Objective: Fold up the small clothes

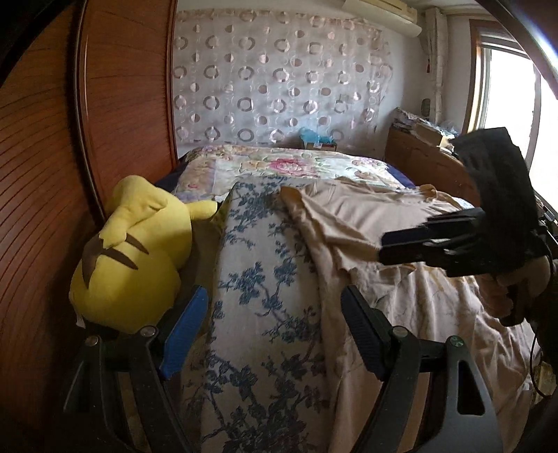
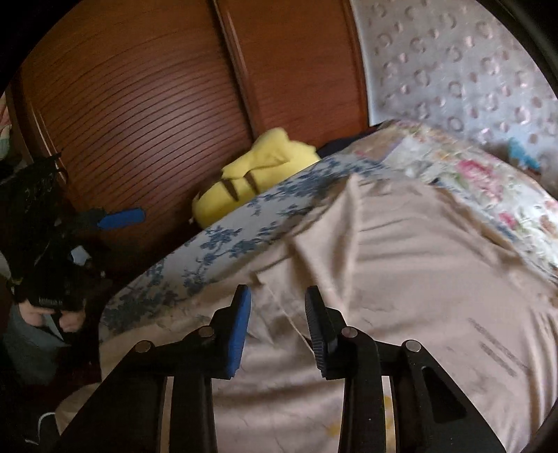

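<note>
The left claw [image 1: 275, 313] is spread wide, nothing between its blue pad and its black ribbed pad; it hangs over the blue-flowered blanket [image 1: 258, 278] that runs down the bed. The right claw [image 2: 278, 313] stands open too, with a narrower gap, empty, just above the beige garment [image 2: 401, 271]. In the left view its fingers look nearly together as seen from the side, over the garment's near edge.

The garment lies spread and creased across the bed, its left edge overlapping the blanket. A seam or hem line runs under the right claw. Its far edge reaches the pink-flowered quilt [image 1: 286, 167] that covers the head end of the bed.

A yellow plush toy [image 1: 132, 251] with brown stripes lies wedged between the blanket and the wooden slatted wardrobe doors [image 1: 42, 174] at the bed's left side.

Behind the bed hangs a sheer curtain [image 1: 279, 80] patterned with rings. A wooden headboard shelf [image 1: 418, 146] on the right carries piled clutter too small to tell apart. A small box [image 1: 319, 144] with something blue in it stands against the curtain beyond the quilt. A bright window [image 1: 505, 104] is at the far right, and an air conditioner [image 1: 383, 14] sits high on the wall.
</note>
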`<state>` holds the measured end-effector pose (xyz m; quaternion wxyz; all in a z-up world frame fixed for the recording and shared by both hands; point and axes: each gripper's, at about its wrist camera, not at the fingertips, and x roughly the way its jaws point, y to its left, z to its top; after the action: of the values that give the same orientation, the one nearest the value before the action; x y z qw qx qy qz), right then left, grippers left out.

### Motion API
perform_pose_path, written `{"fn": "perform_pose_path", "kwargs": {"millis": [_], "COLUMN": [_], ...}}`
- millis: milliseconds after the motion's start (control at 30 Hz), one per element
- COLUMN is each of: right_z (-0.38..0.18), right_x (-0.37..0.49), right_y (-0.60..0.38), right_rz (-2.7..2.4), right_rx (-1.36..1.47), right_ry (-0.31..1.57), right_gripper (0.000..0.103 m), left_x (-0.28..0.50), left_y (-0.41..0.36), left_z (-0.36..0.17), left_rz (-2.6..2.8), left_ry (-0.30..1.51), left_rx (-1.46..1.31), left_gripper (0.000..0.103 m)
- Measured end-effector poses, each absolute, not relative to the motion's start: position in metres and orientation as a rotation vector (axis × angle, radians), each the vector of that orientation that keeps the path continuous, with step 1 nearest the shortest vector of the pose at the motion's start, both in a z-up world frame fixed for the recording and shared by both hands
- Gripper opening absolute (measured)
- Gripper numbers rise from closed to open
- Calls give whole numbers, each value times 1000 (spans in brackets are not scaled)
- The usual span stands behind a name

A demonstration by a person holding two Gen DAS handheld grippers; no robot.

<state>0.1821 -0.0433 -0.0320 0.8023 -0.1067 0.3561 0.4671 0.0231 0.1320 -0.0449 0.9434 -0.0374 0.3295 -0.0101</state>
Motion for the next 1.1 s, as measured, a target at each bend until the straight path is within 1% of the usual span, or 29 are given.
{"fn": "perform_pose_path", "kwargs": {"millis": [267, 433, 467, 500, 567, 600, 667, 900, 1100], "right_z": [-59, -70, -72, -72, -75, -75, -66, -51, -54], "right_x": [212, 221, 222, 223, 225, 227, 227, 237, 252], "right_y": [12, 29, 32, 33, 31, 29, 20, -26, -55], "right_rz": [980, 942, 937, 934, 945, 958, 966, 931, 851], "right_rx": [-315, -377, -387, -386, -370, -354, -322, -192, -143], "right_ry": [848, 837, 835, 835, 844, 847, 838, 773, 736], "right_gripper": [33, 33, 30, 21, 7, 5, 3, 3, 3], "left_x": [16, 13, 12, 12, 11, 11, 12, 11, 13], "left_y": [135, 134, 134, 134, 132, 131, 129, 117, 111], "left_z": [-49, -51, -51, -52, -53, -53, -54, -52, -52], "left_rz": [-27, -32, -34, -38, -40, -44, -50, -68, -83], "left_ry": [682, 691, 691, 691, 689, 689, 692, 697, 701], "left_rx": [-82, -76, -77, -80, -80, -80, -82, -77, -78], "left_gripper": [79, 79, 79, 79, 79, 79, 79, 79, 79]}}
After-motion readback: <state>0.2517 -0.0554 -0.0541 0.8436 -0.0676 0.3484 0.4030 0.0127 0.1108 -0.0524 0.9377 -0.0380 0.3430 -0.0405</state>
